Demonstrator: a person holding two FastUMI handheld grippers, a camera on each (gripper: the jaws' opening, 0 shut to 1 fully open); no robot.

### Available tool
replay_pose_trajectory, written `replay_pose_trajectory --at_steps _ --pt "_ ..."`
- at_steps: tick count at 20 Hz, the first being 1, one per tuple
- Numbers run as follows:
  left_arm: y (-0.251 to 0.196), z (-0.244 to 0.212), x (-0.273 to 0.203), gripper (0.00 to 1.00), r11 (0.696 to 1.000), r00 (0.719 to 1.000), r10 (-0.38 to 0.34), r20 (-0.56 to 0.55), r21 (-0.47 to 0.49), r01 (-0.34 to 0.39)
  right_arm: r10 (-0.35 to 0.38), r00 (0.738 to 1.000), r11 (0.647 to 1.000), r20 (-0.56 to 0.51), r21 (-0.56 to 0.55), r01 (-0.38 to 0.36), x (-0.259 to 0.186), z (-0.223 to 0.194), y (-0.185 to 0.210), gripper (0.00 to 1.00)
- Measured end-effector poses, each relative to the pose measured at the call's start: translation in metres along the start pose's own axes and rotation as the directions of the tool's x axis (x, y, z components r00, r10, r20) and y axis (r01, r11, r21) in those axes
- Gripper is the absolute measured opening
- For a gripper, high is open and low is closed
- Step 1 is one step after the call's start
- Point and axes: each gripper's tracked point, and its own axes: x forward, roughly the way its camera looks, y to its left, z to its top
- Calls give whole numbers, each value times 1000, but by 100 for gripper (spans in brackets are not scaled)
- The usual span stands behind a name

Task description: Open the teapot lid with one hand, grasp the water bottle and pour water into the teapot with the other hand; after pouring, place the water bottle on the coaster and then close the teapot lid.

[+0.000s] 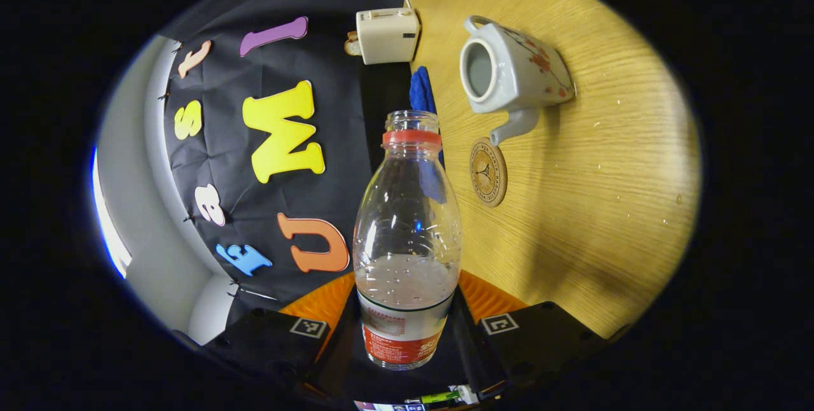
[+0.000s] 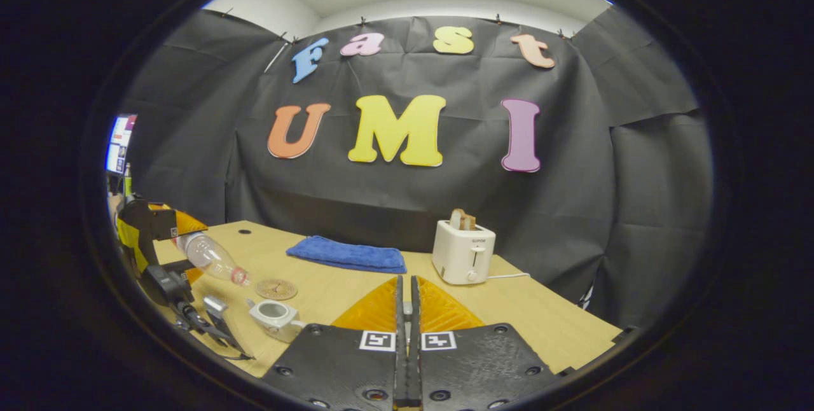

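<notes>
Clear plastic water bottle (image 1: pixel 407 233) sits clamped between my left gripper (image 1: pixel 407 328) fingers, both pressing on its labelled base. Cap off, red neck ring, water filling only the lower part. Label is red and white; print too small to read. From the right gripper view the bottle (image 2: pixel 210 258) is tilted, mouth angled down toward the teapot (image 2: pixel 275 317), held above the table and apart from it.

Teapot (image 1: pixel 512 77) is white ceramic with a red floral pattern, lid off, opening bare, spout pointing at the round wooden coaster (image 1: pixel 488 171) just beside it. Coaster has a small tower emblem and ring text I can't make out.

My right gripper (image 2: pixel 405 334) is clenched, fingers pressed together with nothing between them, up over the near table edge, well apart from the teapot.

Further out: folded blue cloth (image 2: pixel 346 255), white toaster (image 2: pixel 463 252) with bread in the slot and a small brand mark on its front, not readable. Light wood-grain table (image 1: pixel 604 207), black cloth booth wall (image 2: pixel 604 207), white ceiling above, a lit screen (image 2: pixel 119 142) at far left.
</notes>
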Motion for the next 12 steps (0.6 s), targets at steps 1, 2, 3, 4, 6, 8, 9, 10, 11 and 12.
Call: replay_pose_trajectory --at_steps 1,2,3,4,6,8,9,10,11,12 --pt "2 1 0 73 1000 1000 11 3 26 -11 0 1000 1000 -1 1 0 0 0 0 0" --pt "3 4 0 73 998 1000 24 11 51 -25 -1 1000 1000 -2 2 1 0 0 0 0" --pt "3 6 -1 73 997 999 34 17 72 -35 -1 1000 1000 -3 2 1 0 0 -1 0" --pt "2 10 -4 73 995 999 37 24 88 -39 -2 1000 1000 -3 2 2 1 -1 -1 0" --pt "6 19 -4 73 992 998 43 41 117 -47 -4 1000 1000 -3 2 4 1 0 -3 0" --pt "10 25 -3 72 987 998 52 47 147 -58 -4 1000 1000 -3 4 4 1 0 -4 0" --pt "10 26 -2 72 986 998 51 48 158 -58 -4 1000 1000 -2 5 4 0 1 -4 0" --pt "10 26 -1 73 984 998 51 46 168 -58 -5 1000 1000 0 6 5 0 1 -5 0" --pt "9 25 -1 73 983 998 48 40 177 -54 -4 1000 1000 -1 8 4 0 1 -4 0" --pt "10 26 -2 72 980 998 52 36 191 -58 -2 1000 1000 -2 9 2 0 1 -4 0"
